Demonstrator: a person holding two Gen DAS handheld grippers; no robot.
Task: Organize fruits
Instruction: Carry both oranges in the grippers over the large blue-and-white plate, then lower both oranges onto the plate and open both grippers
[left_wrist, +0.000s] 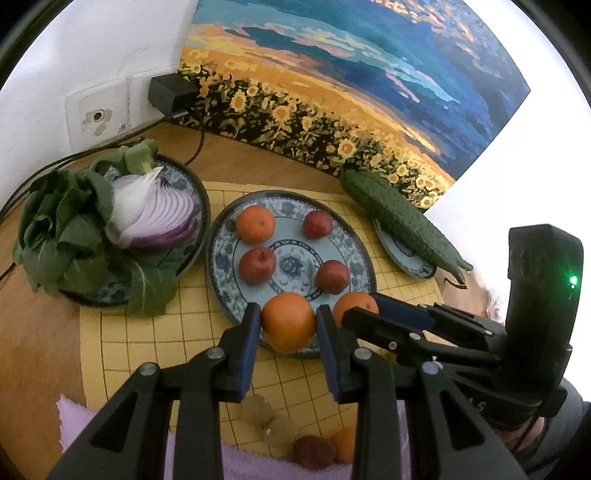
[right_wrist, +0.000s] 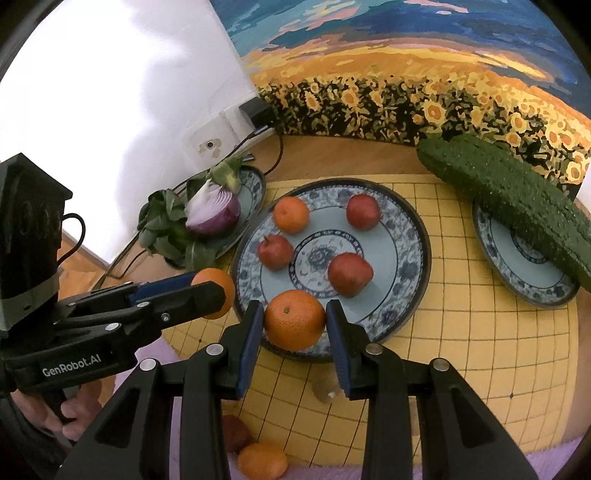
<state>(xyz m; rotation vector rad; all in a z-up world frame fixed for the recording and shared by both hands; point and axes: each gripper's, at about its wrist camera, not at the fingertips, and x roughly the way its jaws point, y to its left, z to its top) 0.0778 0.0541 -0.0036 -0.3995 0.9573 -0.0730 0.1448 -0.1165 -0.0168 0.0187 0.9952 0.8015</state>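
My left gripper (left_wrist: 289, 317) is shut on an orange (left_wrist: 288, 326) just above the near rim of the blue patterned plate (left_wrist: 221, 258). In the right wrist view my right gripper (right_wrist: 294, 314) is shut on a second orange (right_wrist: 294, 325) over the same plate's (right_wrist: 406, 251) near rim. Each gripper shows in the other's view: the right gripper (left_wrist: 360, 306) with its orange (left_wrist: 356, 301), and the left gripper (right_wrist: 210, 288) with its orange (right_wrist: 218, 280). One orange (right_wrist: 291, 214) and three red fruits (right_wrist: 350, 274) lie on the plate.
Loose fruit lies near the mat's front edge: brown ones (left_wrist: 258, 408), a red one (right_wrist: 234, 432), an orange (right_wrist: 262, 461). A plate with greens and half a red onion (left_wrist: 155, 214) stands left, a cucumber (right_wrist: 509, 195) on a small plate right. Cables and a painting are behind.
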